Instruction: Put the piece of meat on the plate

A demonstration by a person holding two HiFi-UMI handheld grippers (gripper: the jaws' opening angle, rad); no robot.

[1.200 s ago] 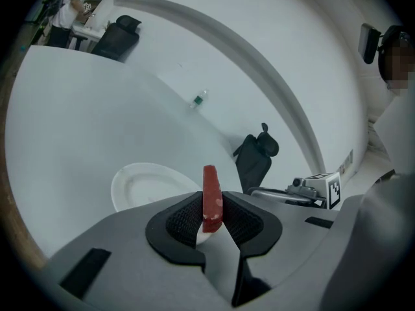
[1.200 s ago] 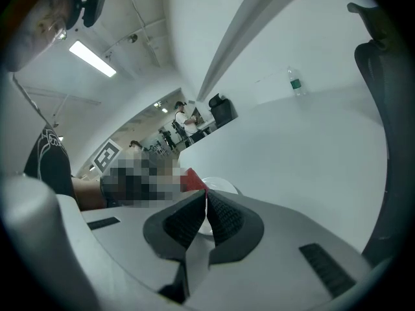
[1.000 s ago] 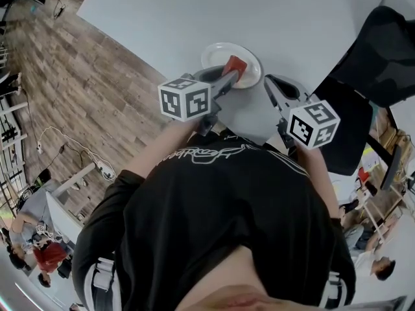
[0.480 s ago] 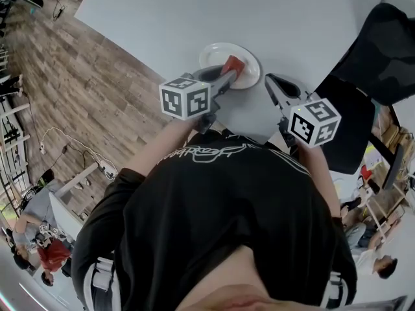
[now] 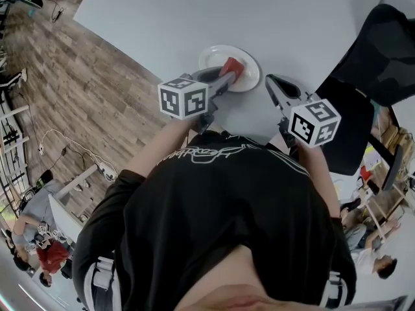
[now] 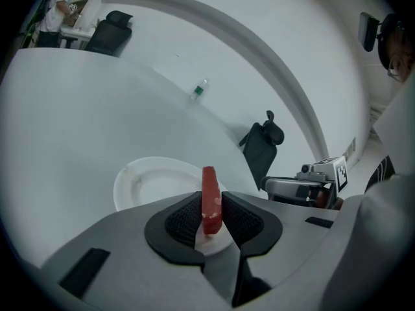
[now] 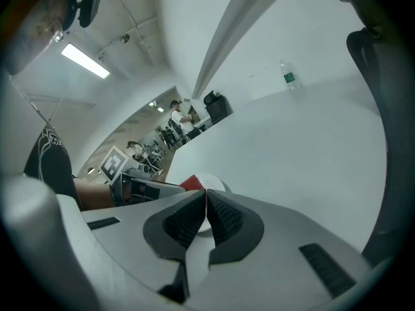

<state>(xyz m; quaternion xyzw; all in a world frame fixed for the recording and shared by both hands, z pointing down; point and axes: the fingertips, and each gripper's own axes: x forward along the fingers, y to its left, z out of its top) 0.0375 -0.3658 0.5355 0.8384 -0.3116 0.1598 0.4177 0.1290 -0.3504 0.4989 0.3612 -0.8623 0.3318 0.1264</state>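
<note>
A red slab of meat (image 6: 210,199) stands on edge between the pads of my left gripper (image 6: 211,216), which is shut on it. It hangs over the near rim of the white plate (image 6: 149,181). In the head view the meat (image 5: 231,66) shows at the gripper's tip above the plate (image 5: 214,56). My right gripper (image 5: 271,82) rests to the right of the plate, its jaws closed together with nothing between them. From the right gripper view, the tips (image 7: 205,207) meet and the meat (image 7: 191,183) and plate (image 7: 214,181) lie just beyond.
The grey table (image 5: 259,18) stretches away behind the plate. A black chair (image 5: 382,50) stands at its right side. A small bottle (image 6: 198,91) sits far off on the table. Wooden floor (image 5: 71,83) lies to the left.
The left gripper and meat have shifted very slightly further over the plate. The right gripper has stayed where it was.
</note>
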